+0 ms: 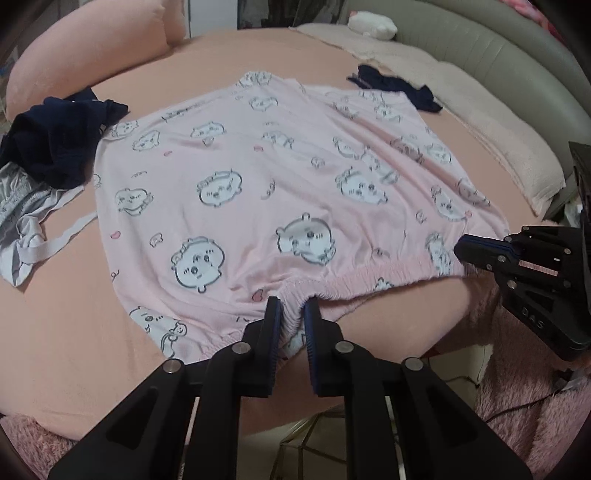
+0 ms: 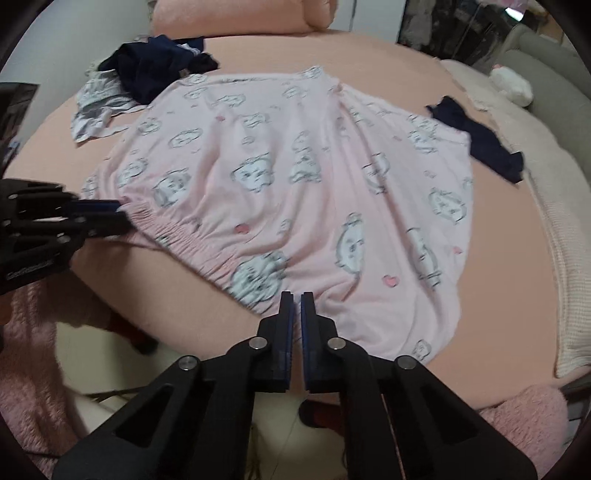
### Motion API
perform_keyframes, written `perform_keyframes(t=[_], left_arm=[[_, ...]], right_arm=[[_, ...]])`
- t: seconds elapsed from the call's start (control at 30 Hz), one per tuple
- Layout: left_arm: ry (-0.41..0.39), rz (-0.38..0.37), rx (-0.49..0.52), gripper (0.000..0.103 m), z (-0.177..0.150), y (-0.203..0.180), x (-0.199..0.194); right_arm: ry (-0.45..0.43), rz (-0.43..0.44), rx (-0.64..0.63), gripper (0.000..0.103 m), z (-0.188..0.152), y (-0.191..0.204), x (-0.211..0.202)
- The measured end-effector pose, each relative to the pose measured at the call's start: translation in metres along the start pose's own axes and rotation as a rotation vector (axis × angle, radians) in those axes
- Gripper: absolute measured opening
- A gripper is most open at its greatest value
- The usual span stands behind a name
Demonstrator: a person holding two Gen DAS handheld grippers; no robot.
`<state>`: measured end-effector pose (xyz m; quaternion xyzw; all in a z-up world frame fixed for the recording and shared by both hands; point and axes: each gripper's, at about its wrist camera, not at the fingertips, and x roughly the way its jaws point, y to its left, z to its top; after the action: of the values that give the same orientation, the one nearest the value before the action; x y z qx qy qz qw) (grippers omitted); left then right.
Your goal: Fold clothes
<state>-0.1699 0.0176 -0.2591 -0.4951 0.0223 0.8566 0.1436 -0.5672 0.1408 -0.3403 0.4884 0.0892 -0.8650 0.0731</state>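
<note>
- Left tongs (image 1: 291,308) of mine pinch the gathered waistband (image 1: 369,275) of the pink shorts (image 1: 280,184).
- Right tongs (image 2: 296,301) clamp the same band's other end.
- Shorts lie flat on the bed (image 1: 74,295).
- Navy clothes (image 1: 59,144) sit beyond, far left.

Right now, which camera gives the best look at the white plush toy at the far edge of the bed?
The left wrist view: the white plush toy sits sharp near the top, whole outline visible. The right wrist view shows it too, but blurred and stretched near the right edge.
</note>
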Motion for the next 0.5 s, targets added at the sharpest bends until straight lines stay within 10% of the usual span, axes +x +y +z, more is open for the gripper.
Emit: perform_keyframes(t=[0.17, 0.3, 0.4, 0.5], left_arm=[[-0.04, -0.007, 0.009, 0.011, 0.003, -0.004, -0.004], [-0.011, -0.004, 0.003, 0.012, -0.002, -0.003, 0.001], [-0.012, -0.023, -0.017, 0.012, -0.002, -0.001, 0.001], [-0.012, -0.026, -0.029, 0.012, -0.002, 0.0, 0.001]], right_arm=[[-0.145, -0.071, 0.049, 0.001, 0.012, -0.012, -0.016], [-0.063, 0.119, 0.052, 0.005, 0.007, -0.01, -0.014], [-0.025, 0.123, -0.008, 0.03, -0.003, 0.003, -0.008], [0.003, 0.078, -0.027, 0.024, -0.005, 0.007, 0.002]])
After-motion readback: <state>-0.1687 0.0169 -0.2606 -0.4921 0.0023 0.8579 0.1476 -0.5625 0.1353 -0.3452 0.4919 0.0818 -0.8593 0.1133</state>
